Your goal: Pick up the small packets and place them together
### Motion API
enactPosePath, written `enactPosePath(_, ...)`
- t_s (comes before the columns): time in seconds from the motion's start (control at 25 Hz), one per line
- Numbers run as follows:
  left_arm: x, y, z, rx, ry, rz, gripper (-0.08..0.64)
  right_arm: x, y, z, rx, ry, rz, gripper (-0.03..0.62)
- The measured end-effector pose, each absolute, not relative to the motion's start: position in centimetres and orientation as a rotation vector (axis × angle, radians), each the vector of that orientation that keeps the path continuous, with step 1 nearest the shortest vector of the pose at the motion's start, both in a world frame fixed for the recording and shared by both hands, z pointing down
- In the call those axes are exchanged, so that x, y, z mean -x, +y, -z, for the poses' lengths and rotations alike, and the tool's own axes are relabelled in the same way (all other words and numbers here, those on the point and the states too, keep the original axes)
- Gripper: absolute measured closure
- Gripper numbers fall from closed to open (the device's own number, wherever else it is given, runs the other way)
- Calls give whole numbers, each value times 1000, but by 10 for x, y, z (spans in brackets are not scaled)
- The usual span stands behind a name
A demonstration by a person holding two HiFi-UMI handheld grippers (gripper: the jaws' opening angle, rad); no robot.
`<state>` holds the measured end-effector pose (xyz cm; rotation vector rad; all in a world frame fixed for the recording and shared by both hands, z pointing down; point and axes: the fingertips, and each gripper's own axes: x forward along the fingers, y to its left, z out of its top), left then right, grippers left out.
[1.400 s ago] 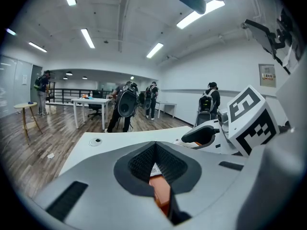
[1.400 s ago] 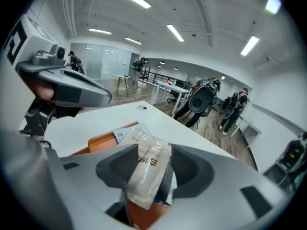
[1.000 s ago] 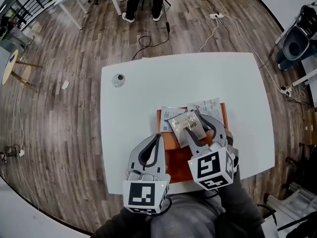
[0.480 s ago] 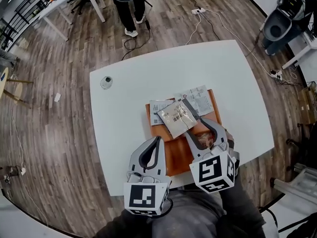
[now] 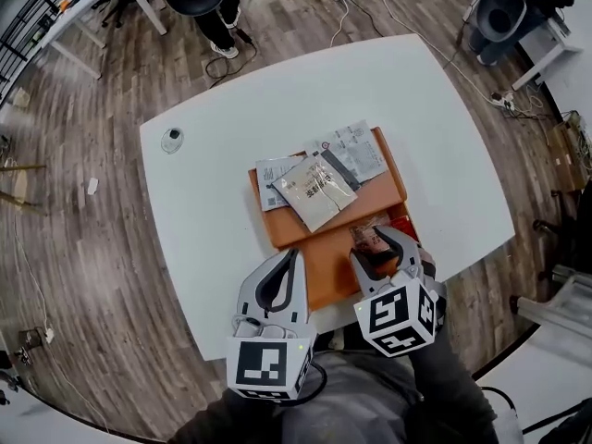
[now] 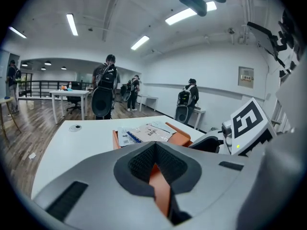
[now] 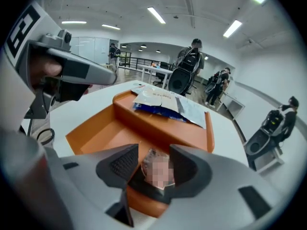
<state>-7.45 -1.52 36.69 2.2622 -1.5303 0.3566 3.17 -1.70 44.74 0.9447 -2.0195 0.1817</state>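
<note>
my left gripper (image 5: 295,255) is closed on nothing at the near edge of the tray (image 5: 326,259), and my right gripper (image 5: 381,251) stands wide with a small packet (image 7: 157,169) lying between its jaws in the tray's near right corner — the pads don't seem to press it. i judge it light, thin and slick — best pinched across its flat middle. beyond, the stack (image 5: 314,188) lies at the far end, its print too small to read.

Three overlapping packets (image 5: 314,191) and one separate packet (image 5: 369,238) make four, with one orange tray (image 5: 324,265), one counter (image 5: 444,137), one round object (image 5: 171,139) and two grippers, left gripper (image 5: 295,253) and right gripper (image 5: 375,245).
</note>
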Motion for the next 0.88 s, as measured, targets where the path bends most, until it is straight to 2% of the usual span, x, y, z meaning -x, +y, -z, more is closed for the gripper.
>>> enactPosePath(0.36, 66, -21, -368, -2293, -1489, -364, 563, -54, -24, -445, -1023, -1972, -182, 391)
enactPosePath(0.88, -20, -23, -366, -2429, -1259, -421, 563, -93, -8, -443, -1039, -1954, -191, 391)
